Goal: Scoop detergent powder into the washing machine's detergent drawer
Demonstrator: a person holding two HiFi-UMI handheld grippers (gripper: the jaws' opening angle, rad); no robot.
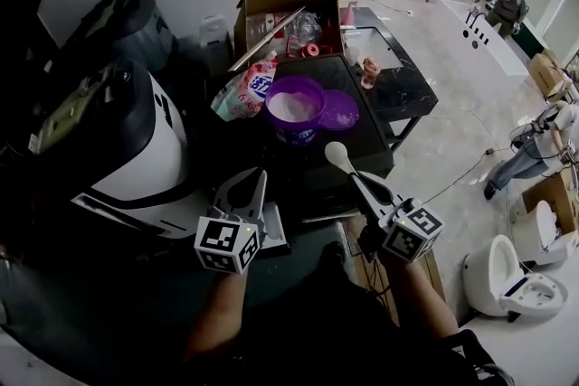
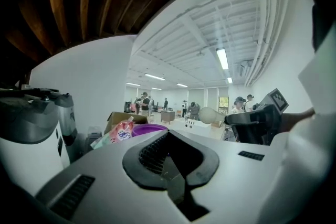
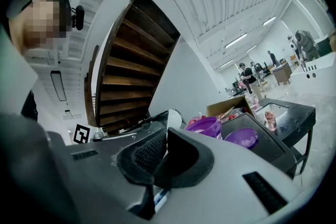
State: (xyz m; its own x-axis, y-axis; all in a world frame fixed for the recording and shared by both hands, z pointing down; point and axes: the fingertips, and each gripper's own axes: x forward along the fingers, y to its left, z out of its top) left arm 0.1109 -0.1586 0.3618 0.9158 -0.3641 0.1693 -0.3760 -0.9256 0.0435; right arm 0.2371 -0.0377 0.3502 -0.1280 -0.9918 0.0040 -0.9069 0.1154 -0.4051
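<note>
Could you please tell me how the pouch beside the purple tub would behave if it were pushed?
The pouch looks soft and creased, so it would probably buckle rather than slide whole. It lies tilted beside the tub, so a nudge may flop it over. Its glossy film may be slippery.

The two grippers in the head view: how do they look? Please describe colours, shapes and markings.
The left gripper and the right gripper have light grey bodies that narrow to two jaws, lined with black ribbed pads. Each carries a white cube with black square markers. The forearms behind them are bare, without sleeves.
</note>
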